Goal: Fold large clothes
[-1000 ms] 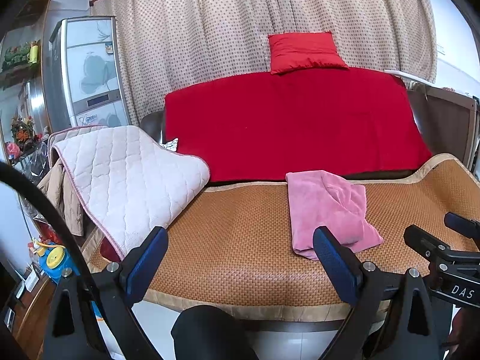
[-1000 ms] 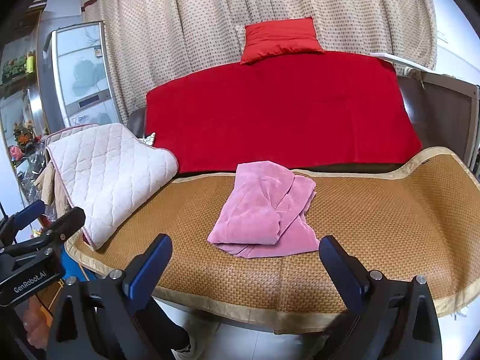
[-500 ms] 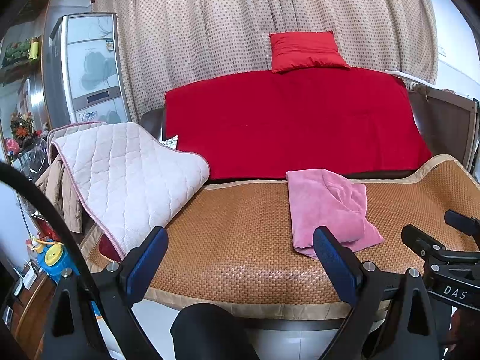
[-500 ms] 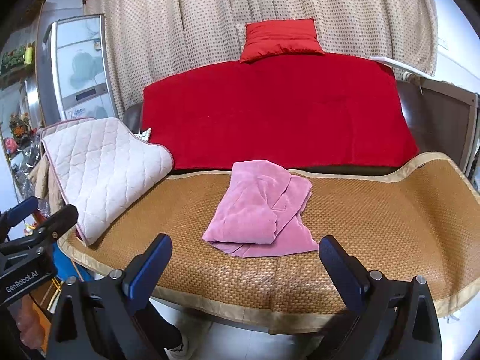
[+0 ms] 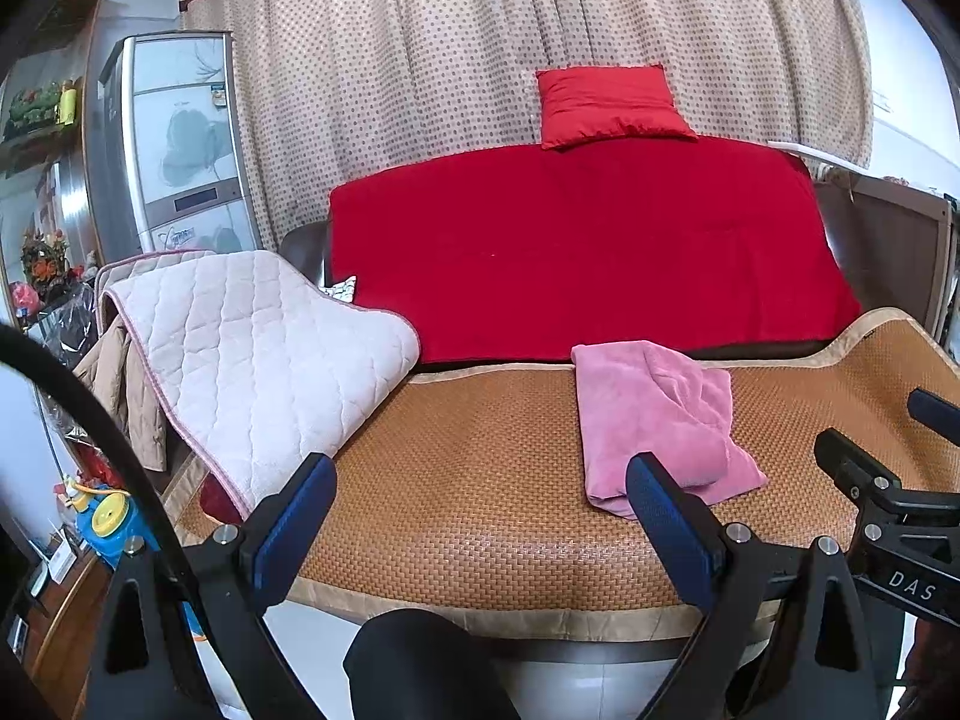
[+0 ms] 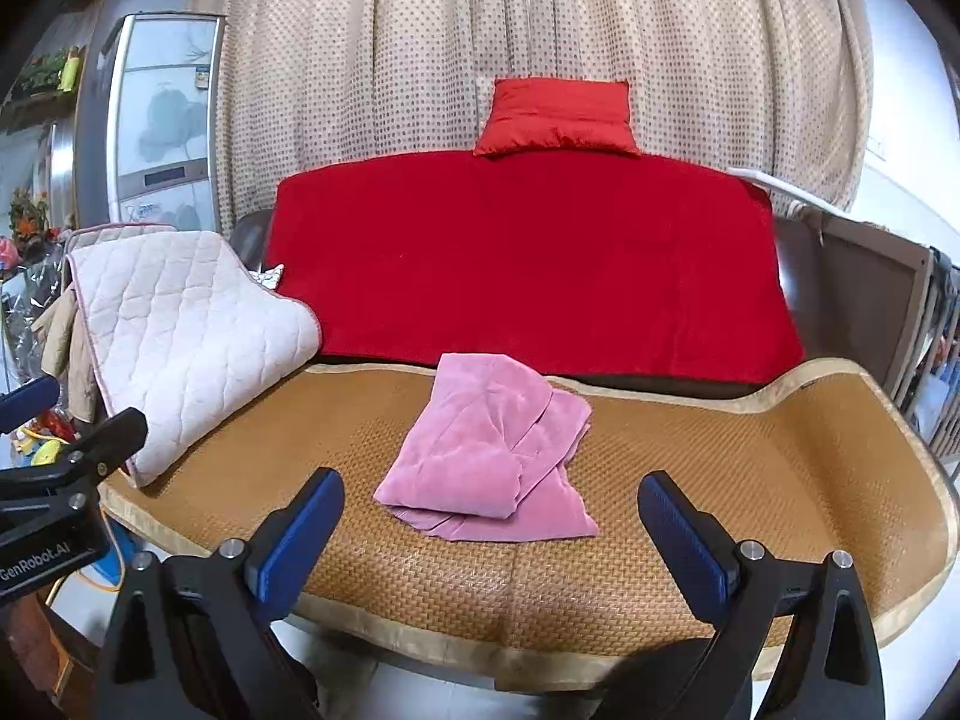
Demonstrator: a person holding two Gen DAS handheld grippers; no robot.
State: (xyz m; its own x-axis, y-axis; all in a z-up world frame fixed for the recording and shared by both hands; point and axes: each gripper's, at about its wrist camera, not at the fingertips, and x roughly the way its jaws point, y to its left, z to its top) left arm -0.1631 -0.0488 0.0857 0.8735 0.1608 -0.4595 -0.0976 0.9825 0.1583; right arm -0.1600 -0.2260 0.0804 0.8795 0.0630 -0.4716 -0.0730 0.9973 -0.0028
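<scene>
A pink garment (image 5: 654, 420) lies folded in a compact stack on the woven mat (image 5: 480, 480) of the sofa seat. It also shows in the right wrist view (image 6: 492, 456), near the middle of the mat (image 6: 720, 468). My left gripper (image 5: 480, 516) is open and empty, held back from the sofa's front edge, to the left of the garment. My right gripper (image 6: 489, 531) is open and empty, just in front of the garment without touching it. Each gripper shows at the edge of the other's view.
A quilted white pad (image 5: 258, 354) drapes over the sofa's left arm (image 6: 180, 342). A red cover (image 5: 582, 246) hangs over the backrest with a red cushion (image 5: 606, 105) on top. A cabinet (image 5: 174, 144) stands at the left, a wooden frame (image 6: 864, 288) at the right.
Both grippers have drawn back and risen slightly, so the sofa sits a little lower in view. The pink garment has not moved. Both grippers stay open.
</scene>
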